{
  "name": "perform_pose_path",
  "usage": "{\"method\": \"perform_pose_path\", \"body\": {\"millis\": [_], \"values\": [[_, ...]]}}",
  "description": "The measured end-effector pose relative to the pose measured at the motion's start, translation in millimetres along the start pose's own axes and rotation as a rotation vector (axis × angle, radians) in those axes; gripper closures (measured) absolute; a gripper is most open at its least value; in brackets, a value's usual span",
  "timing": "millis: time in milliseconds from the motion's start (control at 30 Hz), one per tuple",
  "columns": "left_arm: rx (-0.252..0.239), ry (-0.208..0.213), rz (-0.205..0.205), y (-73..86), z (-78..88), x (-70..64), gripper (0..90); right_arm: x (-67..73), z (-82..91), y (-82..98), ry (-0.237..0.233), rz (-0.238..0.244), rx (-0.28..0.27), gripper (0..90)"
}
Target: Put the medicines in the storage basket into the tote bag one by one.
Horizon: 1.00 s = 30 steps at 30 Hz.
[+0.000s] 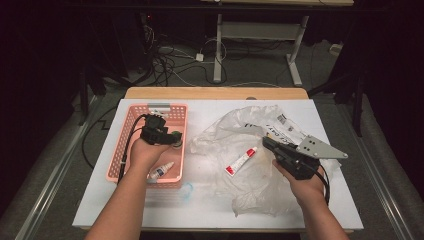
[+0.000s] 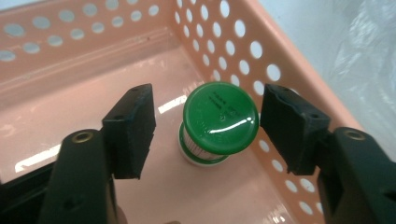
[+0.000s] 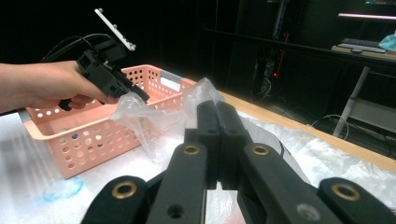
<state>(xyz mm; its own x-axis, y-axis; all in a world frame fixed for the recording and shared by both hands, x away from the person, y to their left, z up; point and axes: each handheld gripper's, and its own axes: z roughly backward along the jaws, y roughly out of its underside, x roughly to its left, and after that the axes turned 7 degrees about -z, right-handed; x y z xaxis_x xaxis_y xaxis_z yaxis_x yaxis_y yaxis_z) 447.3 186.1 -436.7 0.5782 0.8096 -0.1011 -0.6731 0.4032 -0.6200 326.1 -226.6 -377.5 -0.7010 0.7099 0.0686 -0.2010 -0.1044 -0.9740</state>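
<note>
From above, your left tongs (image 1: 167, 137) hover in the pink basket (image 1: 131, 116), left of centre. Down their jaws, the green-capped bottle (image 2: 219, 119) stands mid-frame between parted pads; centre before squeezing. Your right tongs (image 3: 218, 140) sit closed over the plastic bag (image 3: 144, 116).
</note>
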Motion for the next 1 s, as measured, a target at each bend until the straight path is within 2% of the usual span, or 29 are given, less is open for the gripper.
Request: {"method": "perform_pose_path", "body": {"millis": [733,1000], "values": [[0.078,-0.013,-0.055,-4.4,-18.9,-3.0,47.4,-1.7,-0.3,1.2,0.001,-0.004,0.003,90.0],[0.074,-0.043,-0.066,-4.5,-19.3,-5.3,49.8,-1.7,-0.7,1.6,0.002,-0.004,0.005,90.0]]}}
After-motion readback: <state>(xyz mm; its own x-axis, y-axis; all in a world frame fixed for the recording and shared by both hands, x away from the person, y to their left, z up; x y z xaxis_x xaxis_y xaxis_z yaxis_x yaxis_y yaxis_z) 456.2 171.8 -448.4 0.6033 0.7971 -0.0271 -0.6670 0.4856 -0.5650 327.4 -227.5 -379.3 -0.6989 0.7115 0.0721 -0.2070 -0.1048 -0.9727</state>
